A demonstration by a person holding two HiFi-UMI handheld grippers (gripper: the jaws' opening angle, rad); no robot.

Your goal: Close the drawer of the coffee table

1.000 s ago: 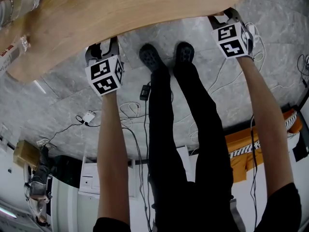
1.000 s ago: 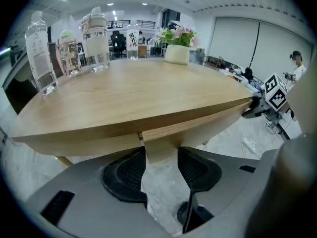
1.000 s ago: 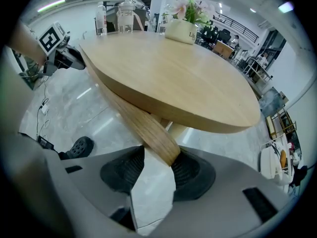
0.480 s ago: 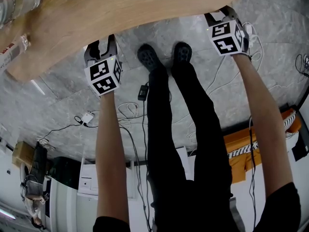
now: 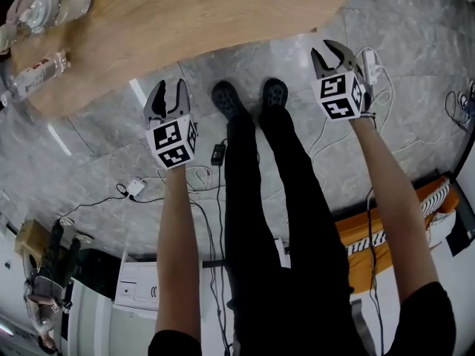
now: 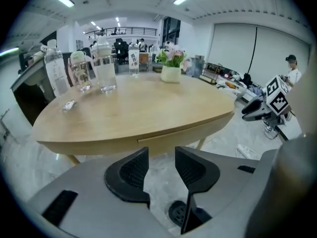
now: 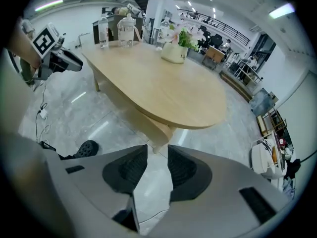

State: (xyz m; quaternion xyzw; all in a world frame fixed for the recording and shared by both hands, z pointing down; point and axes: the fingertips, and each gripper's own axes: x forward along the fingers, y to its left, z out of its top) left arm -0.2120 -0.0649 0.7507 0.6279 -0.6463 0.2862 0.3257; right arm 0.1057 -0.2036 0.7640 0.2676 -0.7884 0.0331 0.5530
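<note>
Drawer (image 6: pixel 168 140): sits in the apron of the coffee table (image 5: pixel 185 21), on the side facing the person. In the left gripper view its front reads flush with the apron, with only a thin seam line and no gap I can see. The head view can't confirm this because the tabletop overhangs the front. My read: the close is done, or as good as.

Left gripper (image 5: pixel 169 87): off the table, over the floor just short of the edge. Jaws are part spread with a narrow gap and nothing between them but floor; they have just been closing. Right gripper (image 5: pixel 332 54): near the table's right end, not touching. Its jaws are slightly apart and empty, and have also just been closing.

Risks from here:
- Drawer not fully seated. The seam looks even, but wide-angle distortion could hide a slightly proud edge. With no stop it may creep out, so it's worth a check.
- If a re-push is needed, the part-closed jaws give a small contact face. An off-centre shove from one gripper could rack the drawer. Push with both grippers, level.
- Hitting the tabletop rim instead of the front would jolt the table. Bottles (image 5: pixel 48 7) stand at its left end and a flower pot (image 6: pixel 171 73) sits on top; the bottles are tall and likely to tip.
- Cables (image 5: pixel 215 154) and a power strip (image 6: pixel 246 150) lie on the floor around the person's shoes (image 5: pixel 228 96). A step back could snag one.
</note>
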